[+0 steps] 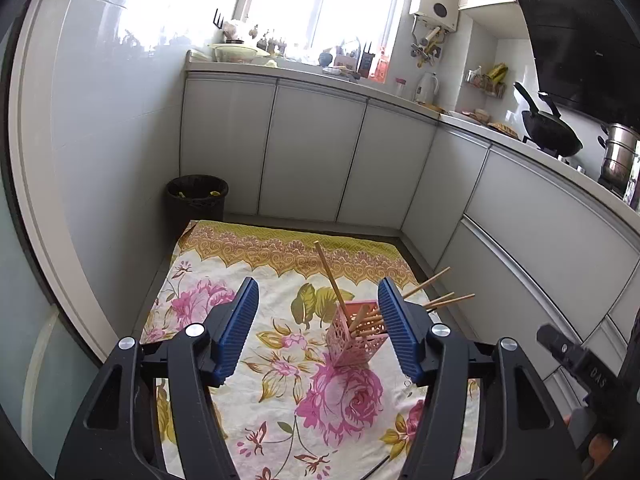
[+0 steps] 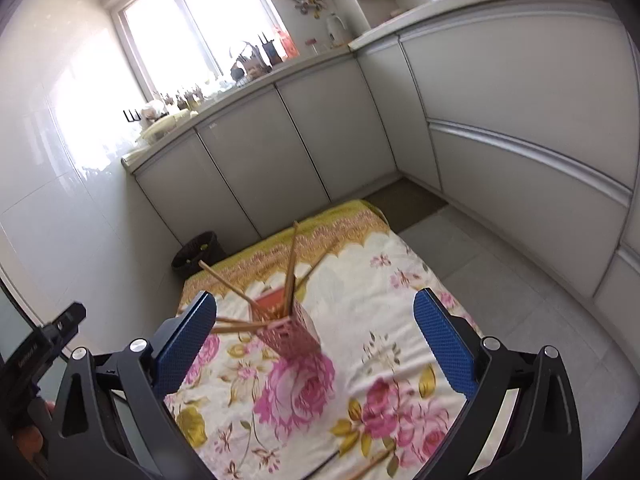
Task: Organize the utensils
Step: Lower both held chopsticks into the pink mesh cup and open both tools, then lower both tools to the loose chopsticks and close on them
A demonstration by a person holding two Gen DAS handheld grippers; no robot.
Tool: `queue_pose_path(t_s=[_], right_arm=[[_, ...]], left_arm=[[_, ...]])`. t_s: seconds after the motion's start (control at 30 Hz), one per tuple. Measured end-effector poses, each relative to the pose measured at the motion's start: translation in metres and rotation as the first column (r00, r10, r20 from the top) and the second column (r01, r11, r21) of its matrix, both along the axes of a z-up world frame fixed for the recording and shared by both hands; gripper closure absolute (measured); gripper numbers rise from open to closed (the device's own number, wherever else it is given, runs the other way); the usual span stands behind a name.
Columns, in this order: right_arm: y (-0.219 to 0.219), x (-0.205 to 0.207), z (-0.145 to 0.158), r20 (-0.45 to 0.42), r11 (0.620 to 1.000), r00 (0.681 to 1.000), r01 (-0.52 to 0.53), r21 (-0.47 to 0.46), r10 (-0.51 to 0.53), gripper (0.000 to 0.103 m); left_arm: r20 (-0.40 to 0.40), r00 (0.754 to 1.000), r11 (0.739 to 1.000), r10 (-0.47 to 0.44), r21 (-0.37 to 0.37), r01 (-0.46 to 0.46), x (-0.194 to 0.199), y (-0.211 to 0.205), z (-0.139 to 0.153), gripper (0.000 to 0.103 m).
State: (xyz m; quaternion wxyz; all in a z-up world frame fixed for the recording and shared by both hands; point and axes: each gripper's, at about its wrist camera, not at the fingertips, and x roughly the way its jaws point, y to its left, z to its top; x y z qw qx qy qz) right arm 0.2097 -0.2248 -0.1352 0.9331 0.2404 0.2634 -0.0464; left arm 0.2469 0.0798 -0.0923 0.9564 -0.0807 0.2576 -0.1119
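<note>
Grey kitchen cabinets (image 1: 312, 152) wrap around a floral cloth (image 1: 280, 392) spread on the floor, with a dark bin (image 1: 197, 200) at its far corner, toward 11 o'clock in your left view. Your left gripper (image 1: 318, 320) has its blue jaws apart and nothing pressed between them. A pink lattice holder (image 1: 352, 336) stands on the cloth at about 3 o'clock between those jaws, just beside the right-hand pad, with wooden chopsticks (image 1: 328, 276) fanning out of it. Your right gripper (image 2: 316, 340) is spread wide, empty, the holder between its pads and touching neither; another chopstick (image 2: 370, 465) lies at 6 o'clock
</note>
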Motion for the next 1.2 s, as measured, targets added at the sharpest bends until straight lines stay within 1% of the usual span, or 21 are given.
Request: queue_pose_path(t_s=[0.1,0.13,0.17,0.23,0.27,0.3,0.33,0.37,0.43,0.47,0.53,0.57,0.73,0.8,0.87,0.93,0.97,1.0,1.1,1.17,1.2], right_arm=[[-0.013,-0.029,-0.038,-0.144,0.999,0.989,0.029,0.023,-0.025,0.007],[-0.017,-0.040,-0.053,-0.189,0.999,0.981,0.042,0.026,-0.036,0.007],[-0.021,-0.051,-0.067,-0.230,0.998,0.972,0.046,0.035,-0.036,0.007],[-0.024,-0.070,-0.093,-0.301,0.998,0.953,0.047,0.040,-0.033,0.007],[-0.026,-0.078,-0.104,-0.328,0.998,0.944,0.052,0.040,-0.036,0.007],[-0.028,-0.085,-0.113,-0.346,0.998,0.938,0.055,0.041,-0.037,0.007],[-0.028,-0.089,-0.117,-0.361,0.998,0.932,0.054,0.040,-0.036,0.007],[-0.027,-0.091,-0.114,-0.339,0.998,0.940,0.035,0.045,-0.017,0.007],[-0.019,-0.097,-0.105,-0.266,1.000,0.964,-0.006,-0.006,0.004,0.007],[-0.016,-0.100,-0.104,-0.260,0.999,0.965,-0.020,-0.028,0.012,0.007],[-0.014,-0.095,-0.107,-0.279,0.998,0.958,-0.066,0.003,0.064,0.007],[-0.013,-0.093,-0.111,-0.296,0.997,0.952,-0.078,0.011,0.077,0.007],[-0.022,-0.089,-0.126,-0.363,0.995,0.928,-0.070,0.068,0.090,0.007],[-0.029,-0.089,-0.132,-0.373,0.993,0.923,-0.054,0.105,0.090,0.007],[-0.036,-0.089,-0.134,-0.379,0.989,0.921,-0.036,0.145,0.089,0.007],[-0.040,-0.090,-0.136,-0.380,0.985,0.921,-0.023,0.173,0.088,0.007],[-0.042,-0.090,-0.137,-0.381,0.983,0.920,-0.018,0.183,0.088,0.007],[-0.044,-0.090,-0.138,-0.383,0.982,0.920,-0.015,0.191,0.088,0.007],[-0.045,-0.088,-0.140,-0.392,0.978,0.915,-0.010,0.210,0.093,0.007],[-0.045,-0.087,-0.142,-0.395,0.977,0.914,-0.008,0.213,0.094,0.007],[-0.045,-0.087,-0.142,-0.396,0.977,0.913,-0.008,0.214,0.094,0.007]], left_arm=[[-0.056,0.997,0.998,-0.057,0.034,0.059,-0.002,-0.013,-0.010,0.036],[-0.078,0.994,0.996,-0.071,0.046,0.074,-0.003,-0.017,-0.014,0.032],[-0.105,0.991,0.994,-0.086,0.063,0.093,-0.003,-0.022,-0.020,0.023],[-0.156,0.980,0.988,-0.121,0.076,0.134,-0.002,-0.031,-0.031,0.016],[-0.192,0.971,0.984,-0.142,0.083,0.160,-0.001,-0.037,-0.038,0.008],[-0.238,0.957,0.976,-0.166,0.098,0.193,0.001,-0.044,-0.046,0.007],[-0.296,0.934,0.964,-0.197,0.115,0.240,0.004,-0.053,-0.056,0.007],[-0.359,0.905,0.948,-0.229,0.131,0.291,0.006,-0.063,-0.068,0.007],[-0.460,0.848,0.912,-0.262,0.169,0.373,0.008,-0.084,-0.094,0.007],[-0.513,0.813,0.890,-0.276,0.182,0.417,0.007,-0.094,-0.109,0.007],[-0.604,0.739,0.854,-0.298,0.178,0.490,0.003,-0.108,-0.141,0.007],[-0.642,0.707,0.841,-0.297,0.175,0.512,0.004,-0.115,-0.155,0.007],[-0.763,0.584,0.807,-0.278,0.144,0.572,0.013,-0.138,-0.204,0.008],[-0.782,0.562,0.782,-0.270,0.163,0.602,0.018,-0.149,-0.213,0.014],[-0.802,0.538,0.754,-0.261,0.179,0.632,0.022,-0.159,-0.219,0.034],[-0.821,0.508,0.724,-0.262,0.181,0.666,0.025,-0.167,-0.224,0.045],[-0.829,0.493,0.714,-0.263,0.176,0.677,0.026,-0.170,-0.228,0.047],[-0.837,0.480,0.709,-0.263,0.170,0.684,0.027,-0.172,-0.232,0.049],[-0.850,0.454,0.693,-0.266,0.159,0.703,0.027,-0.176,-0.242,0.063],[-0.856,0.443,0.679,-0.266,0.160,0.717,0.026,-0.179,-0.248,0.079],[-0.859,0.441,0.673,-0.260,0.166,0.720,0.026,-0.182,-0.252,0.079]])
